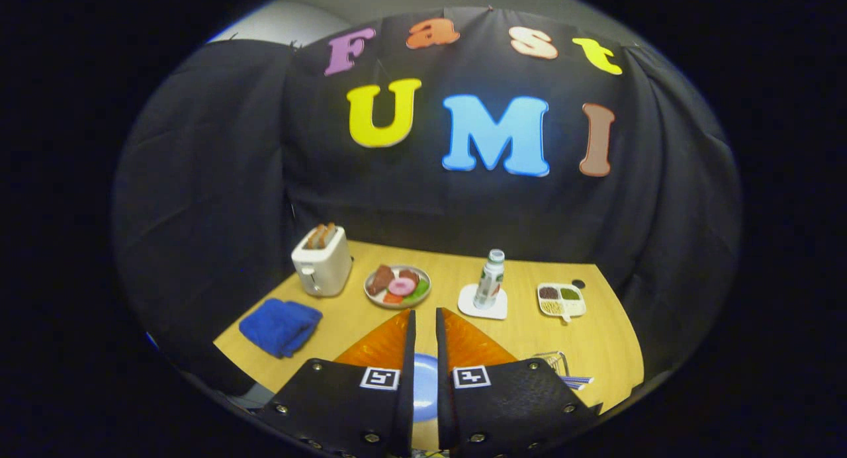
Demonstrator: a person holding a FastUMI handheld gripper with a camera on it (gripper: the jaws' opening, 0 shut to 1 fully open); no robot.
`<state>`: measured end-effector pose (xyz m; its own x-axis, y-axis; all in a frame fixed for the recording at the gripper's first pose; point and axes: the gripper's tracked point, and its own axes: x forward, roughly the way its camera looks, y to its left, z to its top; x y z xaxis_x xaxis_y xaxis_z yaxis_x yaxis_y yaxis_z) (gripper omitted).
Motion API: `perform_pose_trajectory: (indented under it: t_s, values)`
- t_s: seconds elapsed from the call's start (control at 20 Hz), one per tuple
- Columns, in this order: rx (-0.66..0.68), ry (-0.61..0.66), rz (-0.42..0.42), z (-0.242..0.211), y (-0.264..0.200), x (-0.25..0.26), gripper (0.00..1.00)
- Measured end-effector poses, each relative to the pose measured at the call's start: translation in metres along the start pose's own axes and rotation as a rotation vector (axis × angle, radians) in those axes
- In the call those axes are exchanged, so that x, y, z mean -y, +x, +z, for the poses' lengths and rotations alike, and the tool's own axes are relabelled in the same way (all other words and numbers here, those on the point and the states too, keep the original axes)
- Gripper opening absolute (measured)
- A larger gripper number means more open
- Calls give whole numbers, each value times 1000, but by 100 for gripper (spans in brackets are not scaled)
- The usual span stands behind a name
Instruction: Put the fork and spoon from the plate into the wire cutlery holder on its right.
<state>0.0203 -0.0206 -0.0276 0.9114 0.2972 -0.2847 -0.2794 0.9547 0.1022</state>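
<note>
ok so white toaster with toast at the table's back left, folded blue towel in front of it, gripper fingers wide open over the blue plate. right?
Not quite: in the gripper view the gripper fingers stand nearly closed, a narrow gap between them, holding nothing. The white toaster, folded blue towel and blue plate are as you said.

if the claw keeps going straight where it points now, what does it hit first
Probably the plate of food or the bottle, both beyond the claw; depth is unclear. Its fingers stand nearly closed with the blue plate showing between them.
</note>
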Motion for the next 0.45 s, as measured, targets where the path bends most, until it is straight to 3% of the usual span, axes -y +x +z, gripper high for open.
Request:
perform_pose_trajectory:
  t_s: [0.25,0.35,0.45]
  values:
    - [199,-67,-14,50,-18,-20,15]
    - [241,-128,-65,53,-19,-14,16]
    - [255,-164,-89,51,-18,-20,26]
